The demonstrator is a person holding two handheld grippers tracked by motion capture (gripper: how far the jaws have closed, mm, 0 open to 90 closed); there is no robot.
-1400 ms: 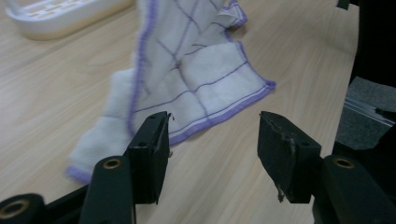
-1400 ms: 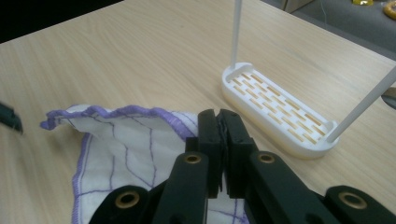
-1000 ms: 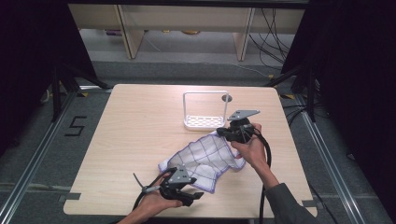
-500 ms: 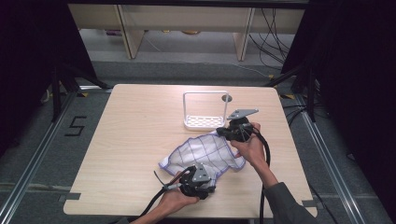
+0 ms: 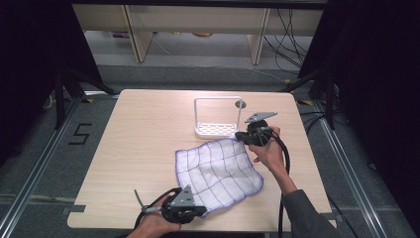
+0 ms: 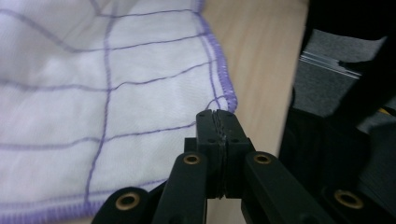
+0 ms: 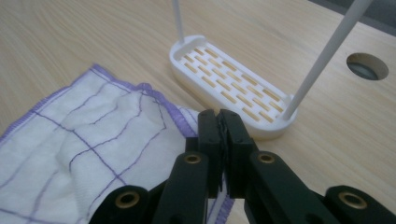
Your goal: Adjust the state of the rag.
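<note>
Since the earlier frames the left gripper [image 5: 204, 210] has slid back along the near edge and its jaws have just been closing; they now pinch the near corner of the cloth [image 5: 218, 171], which lies spread flatter. This soft white weave with purple grid lines and stitched hem rests mid-table [image 5: 138, 139], on pale wood grain. The right gripper [image 5: 239, 135] stays clenched on the far corner beside the slotted white plastic rack [image 5: 216, 130].

- Only readable thing I can spot is a black "5" marked on the grey floor [image 5: 79, 134], just off the left edge of the light wooden tabletop [image 5: 148, 129] in the high view.
- Nothing legible on the white cloth with purple grid lines [image 5: 218, 171], no label or brand.
- White slotted plastic rack [image 5: 216, 129] near the far edge: no lettering either.
</note>
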